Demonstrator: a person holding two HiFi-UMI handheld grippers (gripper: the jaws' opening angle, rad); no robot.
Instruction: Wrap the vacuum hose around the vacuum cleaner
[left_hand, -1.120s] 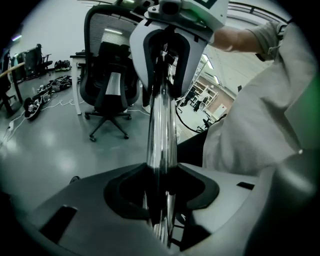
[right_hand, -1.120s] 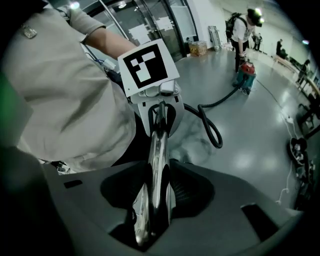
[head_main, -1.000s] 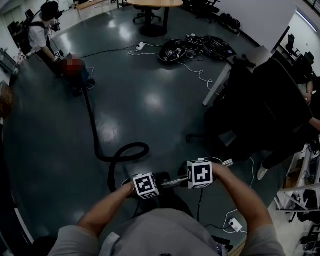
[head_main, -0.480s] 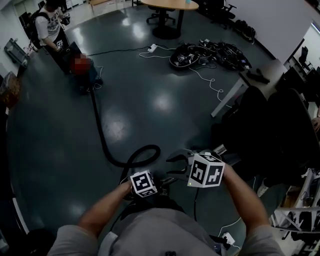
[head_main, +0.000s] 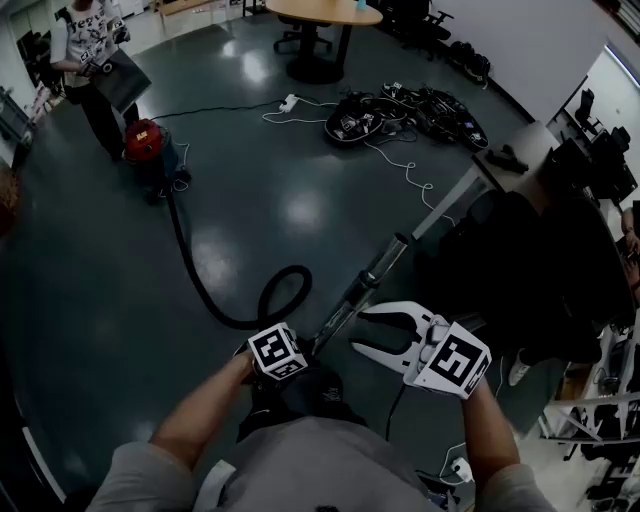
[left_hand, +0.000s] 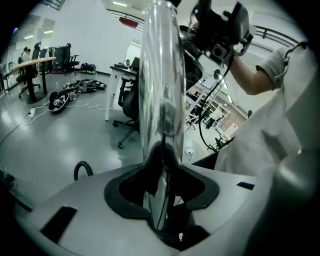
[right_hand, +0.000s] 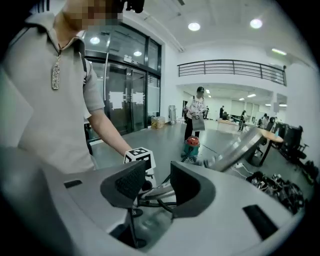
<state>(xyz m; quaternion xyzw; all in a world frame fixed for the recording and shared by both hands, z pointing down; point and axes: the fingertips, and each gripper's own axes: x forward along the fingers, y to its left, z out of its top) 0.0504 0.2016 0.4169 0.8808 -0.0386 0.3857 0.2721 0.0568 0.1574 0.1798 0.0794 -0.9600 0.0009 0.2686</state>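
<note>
The left gripper (head_main: 300, 352) has its jaws clamped on the metal wand (head_main: 365, 285), seemingly to gather the hose (head_main: 195, 270) that loops over the floor from the vacuum cleaner (head_main: 145, 140) well apart across the room — the right gripper (head_main: 358, 330), jaws apart and empty, waits beside the wand.

Glossy floor (head_main: 300, 215): vacuum cleaner (head_main: 146, 143), looped hose (head_main: 180, 232), cable heap (head_main: 400, 110)

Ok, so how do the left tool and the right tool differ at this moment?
The left tool is clamped on the metal wand; the right tool stands open with nothing between its jaws. In the head view the left tool sits on the wand, while the right tool is off to its right, jaws pointing towards it. Both carry a marker cube.
</note>
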